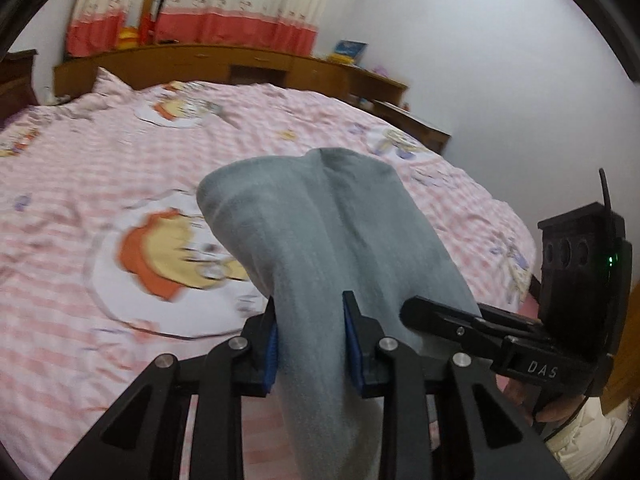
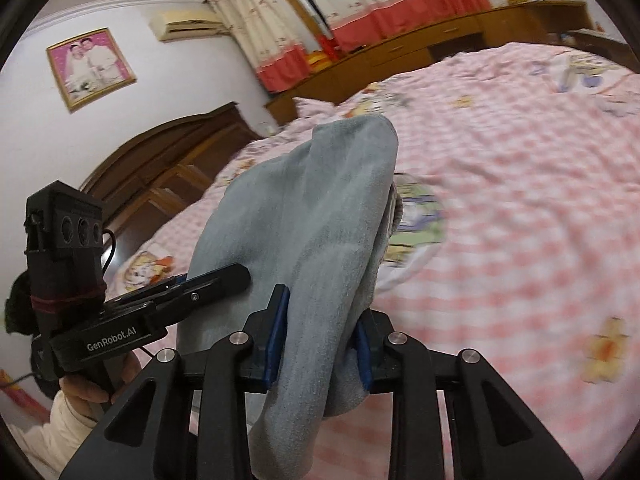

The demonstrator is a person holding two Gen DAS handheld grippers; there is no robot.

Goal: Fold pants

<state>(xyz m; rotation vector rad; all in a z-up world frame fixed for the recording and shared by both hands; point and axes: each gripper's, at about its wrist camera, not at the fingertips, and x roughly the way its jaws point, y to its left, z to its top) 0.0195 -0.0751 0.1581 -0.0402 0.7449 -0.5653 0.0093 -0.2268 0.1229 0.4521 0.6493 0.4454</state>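
We see the bed (image 1: pixel 100 168), covered edge to edge by a pink checked cartoon-print quilt (image 2: pixel 520 200), with a wooden headboard (image 2: pixel 168 160) at its end. The grey pants (image 1: pixel 312 240) hang bunched in the air above the quilt, lifted clear of it. Our left gripper (image 1: pixel 310 340) is clenched on one fold of the grey fabric; our right gripper (image 2: pixel 320 340) grasps another fold, blue pads (image 2: pixel 278 336) pressing the cloth.

The right tongs (image 1: pixel 408 312) read "DAS" on their body, the left tongs (image 2: pixel 240 276) "GenRobot.AI".
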